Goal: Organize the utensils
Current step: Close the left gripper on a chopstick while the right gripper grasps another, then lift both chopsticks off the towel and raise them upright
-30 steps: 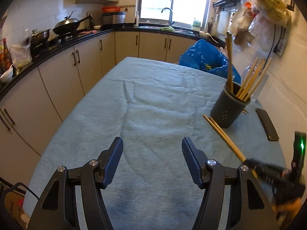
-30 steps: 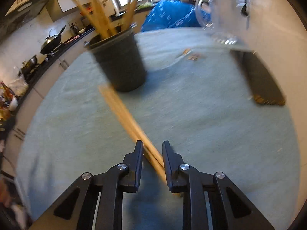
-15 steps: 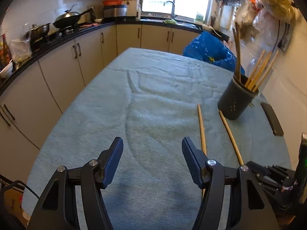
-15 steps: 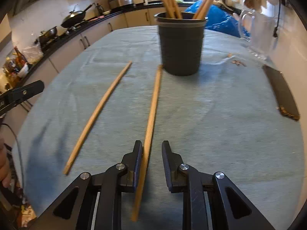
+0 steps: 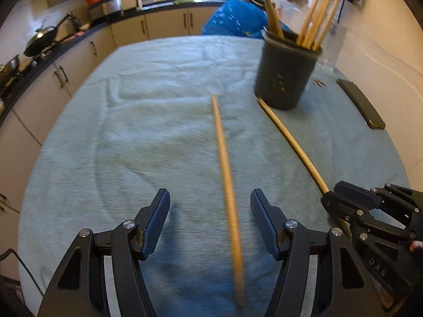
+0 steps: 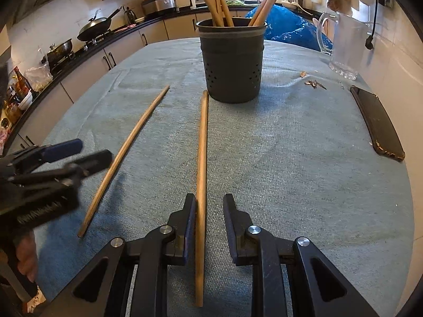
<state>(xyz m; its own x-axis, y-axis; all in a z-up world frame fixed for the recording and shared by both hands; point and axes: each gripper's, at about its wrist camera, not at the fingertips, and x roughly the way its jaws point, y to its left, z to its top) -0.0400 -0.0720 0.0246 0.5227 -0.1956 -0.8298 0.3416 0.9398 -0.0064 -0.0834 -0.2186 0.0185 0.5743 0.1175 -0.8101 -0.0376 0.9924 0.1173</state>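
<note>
Two long wooden chopsticks lie on the teal tablecloth. One chopstick (image 5: 224, 158) runs between the fingers of my left gripper (image 5: 210, 219), which is wide open above it. The other chopstick (image 6: 202, 158) lies between the fingers of my right gripper (image 6: 208, 211), which is open a little, its left finger close beside the stick. A dark grey utensil holder (image 6: 231, 60) with several chopsticks upright in it stands at the far end of both sticks. The holder also shows in the left wrist view (image 5: 286, 74).
A black phone (image 6: 376, 121) lies at the table's right edge. A clear glass jug (image 6: 343, 45) and small bits of debris (image 6: 314, 84) sit behind the holder. A blue bag (image 5: 235, 18) lies at the far end. Kitchen counters run along the left.
My left gripper has moved right and forward over the left chopstick. My right gripper has opened a little around the right chopstick, which lies flat on the cloth.
</note>
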